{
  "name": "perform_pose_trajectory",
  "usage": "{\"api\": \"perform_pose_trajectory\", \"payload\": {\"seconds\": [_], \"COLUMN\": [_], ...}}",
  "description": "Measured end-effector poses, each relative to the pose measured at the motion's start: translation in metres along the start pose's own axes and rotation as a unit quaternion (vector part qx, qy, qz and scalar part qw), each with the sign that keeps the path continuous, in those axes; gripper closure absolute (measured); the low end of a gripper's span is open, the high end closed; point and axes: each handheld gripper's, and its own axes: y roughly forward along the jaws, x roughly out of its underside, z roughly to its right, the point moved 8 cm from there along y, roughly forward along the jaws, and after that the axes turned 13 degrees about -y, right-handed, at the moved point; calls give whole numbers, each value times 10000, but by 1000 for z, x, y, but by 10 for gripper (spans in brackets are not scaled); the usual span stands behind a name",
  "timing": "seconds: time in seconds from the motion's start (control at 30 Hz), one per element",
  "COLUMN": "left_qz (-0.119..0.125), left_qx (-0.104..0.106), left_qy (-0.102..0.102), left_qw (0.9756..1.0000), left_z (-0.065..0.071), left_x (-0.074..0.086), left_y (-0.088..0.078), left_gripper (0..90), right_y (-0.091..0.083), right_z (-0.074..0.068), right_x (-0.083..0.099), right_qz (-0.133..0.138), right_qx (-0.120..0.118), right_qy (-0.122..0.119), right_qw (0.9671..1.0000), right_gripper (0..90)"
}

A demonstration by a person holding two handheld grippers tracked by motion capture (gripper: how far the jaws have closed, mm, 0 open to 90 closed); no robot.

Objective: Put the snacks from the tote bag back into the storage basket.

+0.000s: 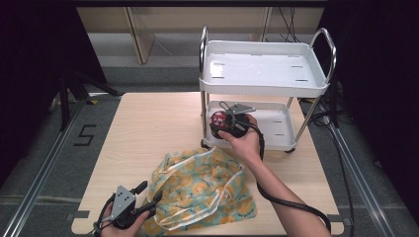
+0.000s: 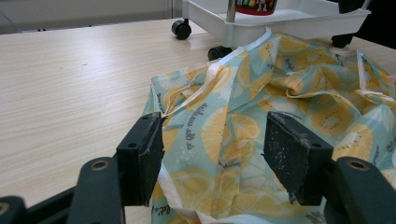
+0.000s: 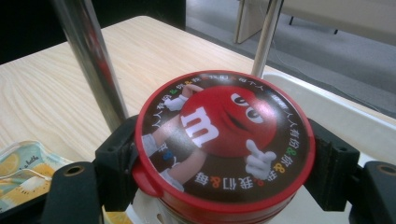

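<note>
Right gripper view: the right hand-held gripper (image 3: 224, 154) is clamping the red candy tin (image 3: 224, 140) over the cart's lower tray (image 3: 355, 121), likely to shelve it, while the left hand-held gripper (image 2: 215, 158) is gaping open over the fruit-print bag (image 2: 280, 93).

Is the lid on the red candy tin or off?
On. The red lid with the candy character covers the tin's top, held between the right hand-held gripper's jaws.

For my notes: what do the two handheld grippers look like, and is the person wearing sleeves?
Both grippers, left gripper and right gripper, are black with two blocky jaws and a grey three-cornered plate on top. The pads are scuffed with whitish specks. A black cable trails from the right one. The forearms are bare, with no sleeves in view.
</note>
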Motion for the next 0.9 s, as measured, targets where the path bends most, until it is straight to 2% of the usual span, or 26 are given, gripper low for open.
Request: {"api": "perform_pose_trajectory", "payload": {"seconds": [0.03,0.07,0.13,0.23,0.37,0.57,0.6,0.73,0.8,0.83,0.9], "left_qz": [-1,24,20,0,20,-17,-17,23,23,6,3], "left_qx": [-2,18,16,6,14,7,7,17,21,22,22], "left_qy": [0,3,6,6,2,5,5,-1,0,29,35], "left_qw": [10000,10000,10000,10000,10000,10000,10000,10000,10000,10000,10000], "left_z": [0,0,0,0,0,0,0,0,0,0,0], "left_x": [0,0,0,0,0,0,0,0,0,0,0], "left_y": [0,0,0,0,0,0,0,0,0,0,0], "left_gripper": [372,373,373,373,372,373,372,373,373,373,373], "right_y": [1,2,3,5,5,7,7,10,9,9,8], "right_z": [1,3,3,4,3,4,2,4,2,2,1], "right_x": [1,1,1,3,5,8,8,10,10,10,10], "right_qz": [-26,-4,6,-28,-40,-88,-69,-79,-95,-80,-123], "right_qx": [54,114,98,127,49,118,65,110,46,36,55], "right_qy": [-9,-118,-122,-72,-14,-39,20,-83,32,-25,34], "right_qw": [10000,9999,9999,9999,10000,9999,10000,9999,9999,10000,9999], "right_gripper": [267,267,267,267,267,267,267,267,267,267,267]}}
